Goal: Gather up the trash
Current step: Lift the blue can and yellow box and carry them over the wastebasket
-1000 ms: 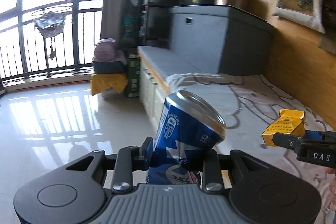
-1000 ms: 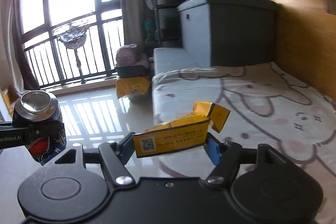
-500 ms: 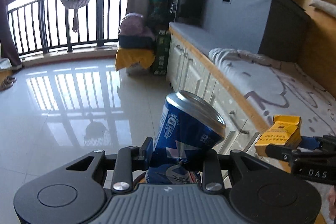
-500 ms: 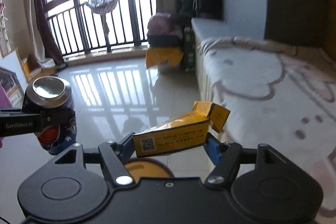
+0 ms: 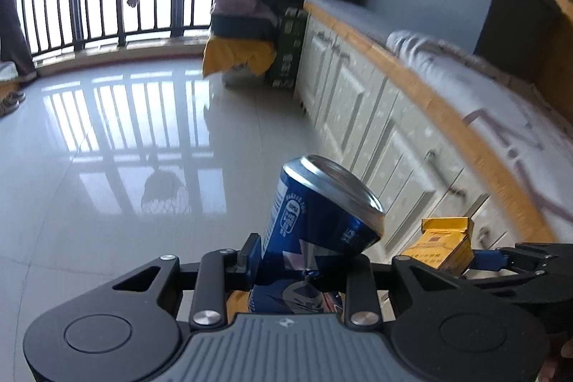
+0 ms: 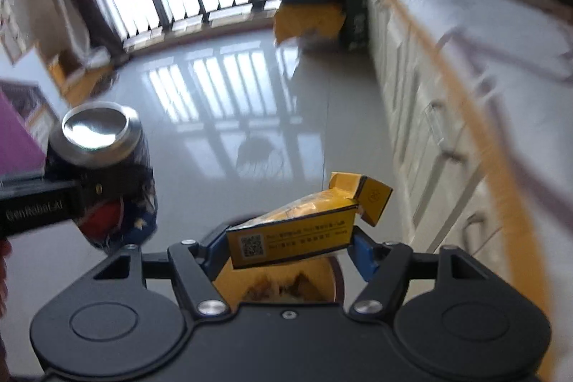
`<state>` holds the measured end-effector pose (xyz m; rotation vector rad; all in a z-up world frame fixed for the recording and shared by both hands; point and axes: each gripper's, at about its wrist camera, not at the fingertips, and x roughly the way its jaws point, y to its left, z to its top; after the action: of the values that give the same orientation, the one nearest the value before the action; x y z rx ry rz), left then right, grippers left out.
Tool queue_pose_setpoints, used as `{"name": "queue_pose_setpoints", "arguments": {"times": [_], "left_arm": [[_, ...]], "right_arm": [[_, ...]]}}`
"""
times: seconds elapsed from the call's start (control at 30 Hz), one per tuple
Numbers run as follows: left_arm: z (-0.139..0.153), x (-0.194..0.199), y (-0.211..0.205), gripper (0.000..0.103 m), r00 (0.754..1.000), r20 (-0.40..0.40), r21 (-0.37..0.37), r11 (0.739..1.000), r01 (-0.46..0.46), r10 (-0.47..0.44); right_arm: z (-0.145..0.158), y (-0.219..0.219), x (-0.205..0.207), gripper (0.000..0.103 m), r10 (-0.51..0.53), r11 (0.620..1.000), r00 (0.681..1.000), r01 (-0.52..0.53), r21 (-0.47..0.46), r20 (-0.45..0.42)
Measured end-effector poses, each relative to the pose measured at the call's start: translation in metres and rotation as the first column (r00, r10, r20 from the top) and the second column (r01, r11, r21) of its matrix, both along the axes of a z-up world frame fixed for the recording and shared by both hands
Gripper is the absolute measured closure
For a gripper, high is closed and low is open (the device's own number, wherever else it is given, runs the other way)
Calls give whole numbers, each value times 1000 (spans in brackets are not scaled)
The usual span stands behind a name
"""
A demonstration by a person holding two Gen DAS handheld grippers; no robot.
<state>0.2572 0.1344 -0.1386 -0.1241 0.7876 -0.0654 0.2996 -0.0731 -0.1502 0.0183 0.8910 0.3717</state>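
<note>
Blue and dented, the can (image 5: pixel 318 231) sits clamped in your left hand-held gripper (image 5: pixel 304 269), whose jaws are almost closed and press into its crushed lower part; this is why it leans to one side with its silver top (image 6: pixel 95 131) free. Your right hand-held gripper (image 6: pixel 290 244) stands much wider, because the yellow carton (image 6: pixel 304 231) lies across it lengthwise and the blue pads (image 6: pixel 363 255) press on its two ends. One torn flap (image 6: pixel 372 199) sticks up at the right end.

Both pieces of trash are in the air above the shiny floor (image 5: pixel 125 138), beside the white cabinets (image 5: pixel 376 138) under the covered bed (image 5: pixel 483 95). In the right wrist view a round yellow bin (image 6: pixel 229 278) with some waste inside shows just below the carton, so I judge that you hold both things pointed downward in order to drop them there. The can is to the left of that opening, not above it, as far as I can tell.

You carry one thing in each hand, which I think saves a second trip. The carton's grip looks shallow, so it may slip if you tilt more.
</note>
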Motion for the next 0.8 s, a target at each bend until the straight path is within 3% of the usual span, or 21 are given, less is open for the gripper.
{"name": "queue_pose_setpoints", "arguments": {"times": [0.3, 0.6, 0.8], "left_arm": [[-71, 8, 4, 72, 989, -149, 10, 1000, -9, 10], [-128, 18, -1, 72, 962, -273, 40, 999, 18, -7], [-149, 26, -6, 72, 941, -334, 58, 995, 78, -55]], "right_arm": [[-66, 24, 16, 33, 108, 985, 982, -126, -115, -155], [-100, 37, 20, 33, 169, 968, 947, -212, -133, -274], [-114, 43, 22, 33, 200, 958, 927, -253, -136, -318]]}}
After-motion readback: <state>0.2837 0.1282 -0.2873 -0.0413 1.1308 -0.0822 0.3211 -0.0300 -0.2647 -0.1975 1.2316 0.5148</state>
